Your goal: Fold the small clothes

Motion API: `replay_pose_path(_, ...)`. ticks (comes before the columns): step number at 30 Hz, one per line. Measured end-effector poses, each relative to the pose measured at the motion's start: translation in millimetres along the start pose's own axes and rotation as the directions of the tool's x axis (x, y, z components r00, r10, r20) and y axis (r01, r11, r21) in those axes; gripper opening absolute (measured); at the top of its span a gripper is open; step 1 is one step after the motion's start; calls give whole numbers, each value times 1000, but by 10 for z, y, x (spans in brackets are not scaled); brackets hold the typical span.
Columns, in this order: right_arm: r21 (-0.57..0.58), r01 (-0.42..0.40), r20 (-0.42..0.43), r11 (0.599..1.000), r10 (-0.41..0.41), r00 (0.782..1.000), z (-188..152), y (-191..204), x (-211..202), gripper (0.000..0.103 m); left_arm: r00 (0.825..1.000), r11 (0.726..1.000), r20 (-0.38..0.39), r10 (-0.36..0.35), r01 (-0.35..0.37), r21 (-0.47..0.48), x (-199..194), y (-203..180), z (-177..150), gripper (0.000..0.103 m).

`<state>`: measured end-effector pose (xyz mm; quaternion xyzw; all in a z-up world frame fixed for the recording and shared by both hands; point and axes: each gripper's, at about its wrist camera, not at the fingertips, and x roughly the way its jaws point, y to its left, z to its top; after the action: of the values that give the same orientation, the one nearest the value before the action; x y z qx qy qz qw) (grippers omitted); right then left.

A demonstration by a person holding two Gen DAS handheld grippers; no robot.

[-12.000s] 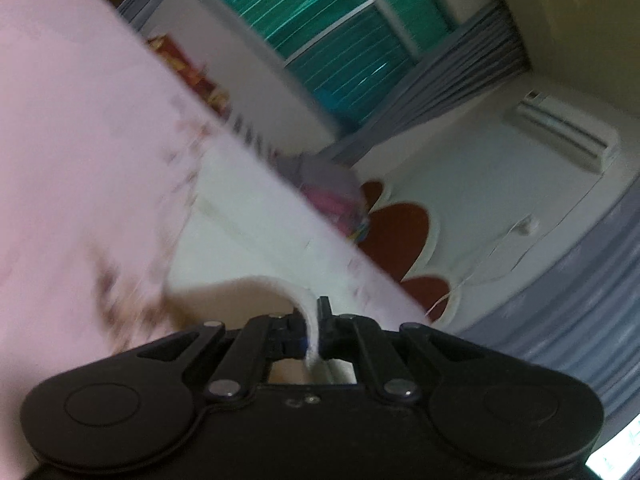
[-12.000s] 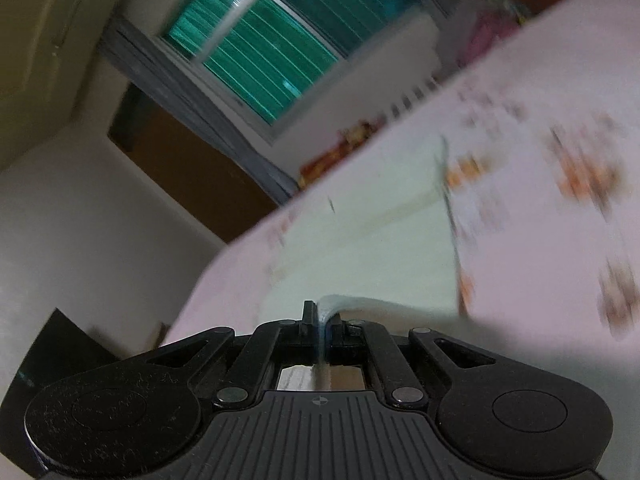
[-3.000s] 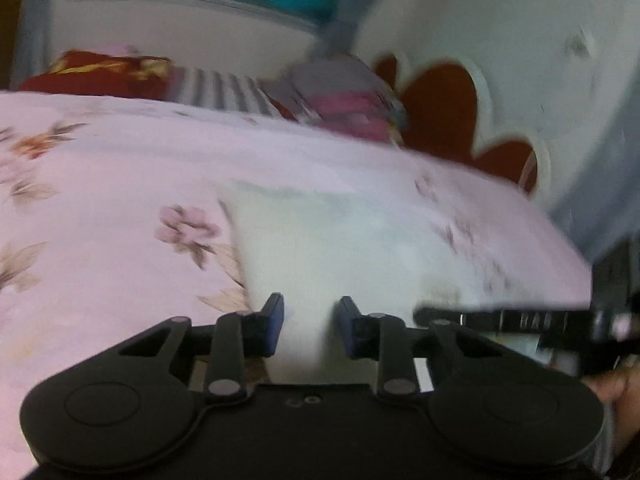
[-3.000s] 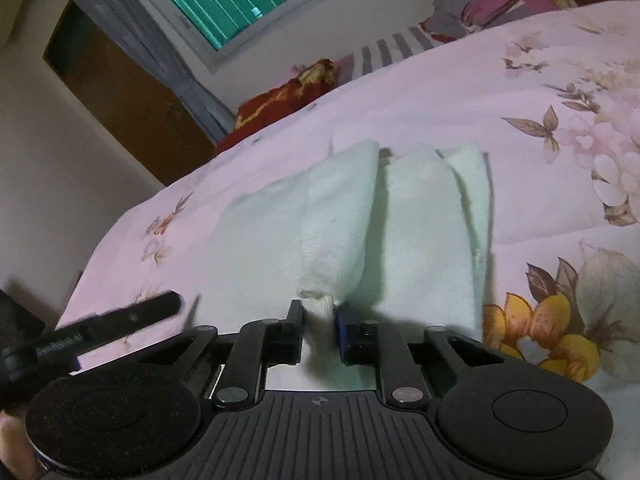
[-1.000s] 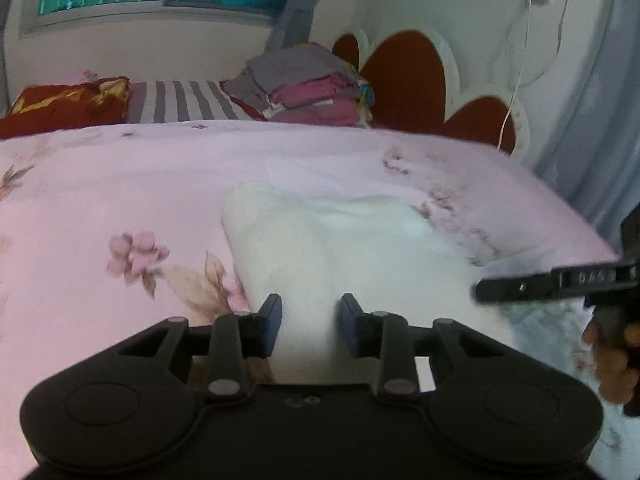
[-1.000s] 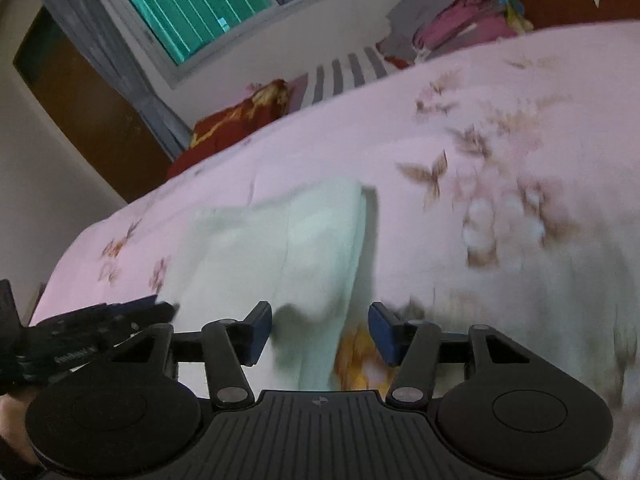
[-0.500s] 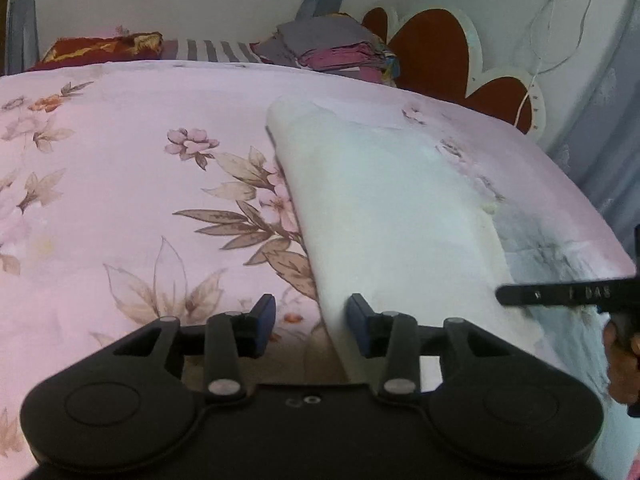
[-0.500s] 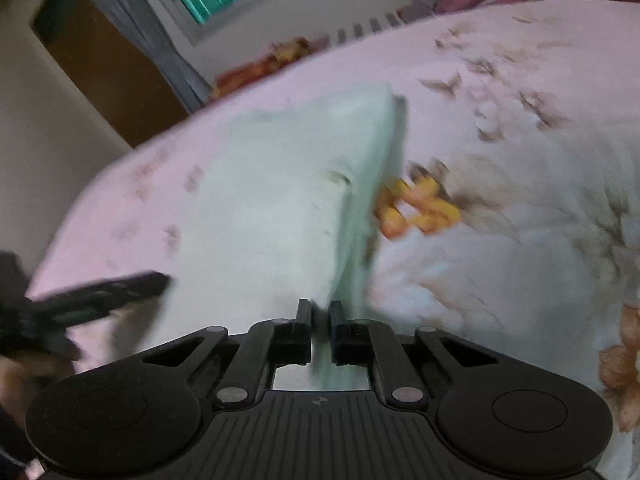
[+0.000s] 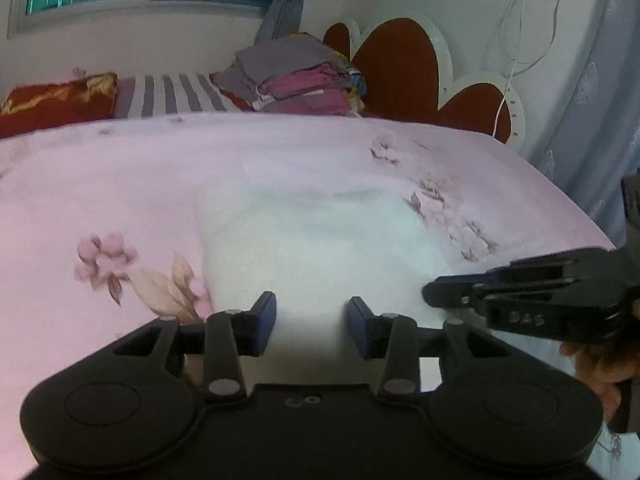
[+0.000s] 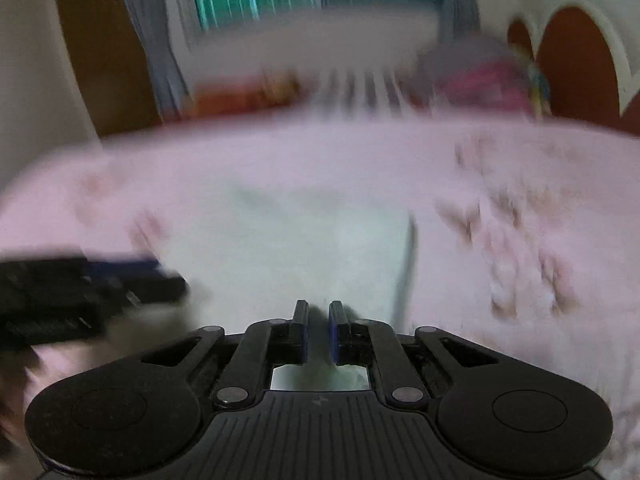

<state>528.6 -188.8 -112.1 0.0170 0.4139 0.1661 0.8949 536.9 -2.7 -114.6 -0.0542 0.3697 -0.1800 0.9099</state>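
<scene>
Pink bedspread [image 9: 280,160] bears the white cloth [image 9: 312,240]: left fingers [image 9: 264,316] parted over it, right fingers [image 10: 300,328] nipping its edge.

Both tools are matte black plastic. The left gripper [image 9: 311,326] has blue-faced pads, silver pivot screws and two round discs on its body. The right gripper [image 10: 318,332] has a ribbed body behind its linkage and similar silver screws.

Only faint embossed characters — unreadable — on the right tongs [image 9: 430,294].
</scene>
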Motion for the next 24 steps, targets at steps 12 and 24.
replay_pose_path(12,38,-42,9,998,41,999,522,-278,555,7,995,996,-44,89,-89,9,543,263,324,45)
replay_pose_path(24,-67,-119,26,991,121,992,-170,12,-281,8,991,988,1,134,-134,82,-242,-181,-412,48)
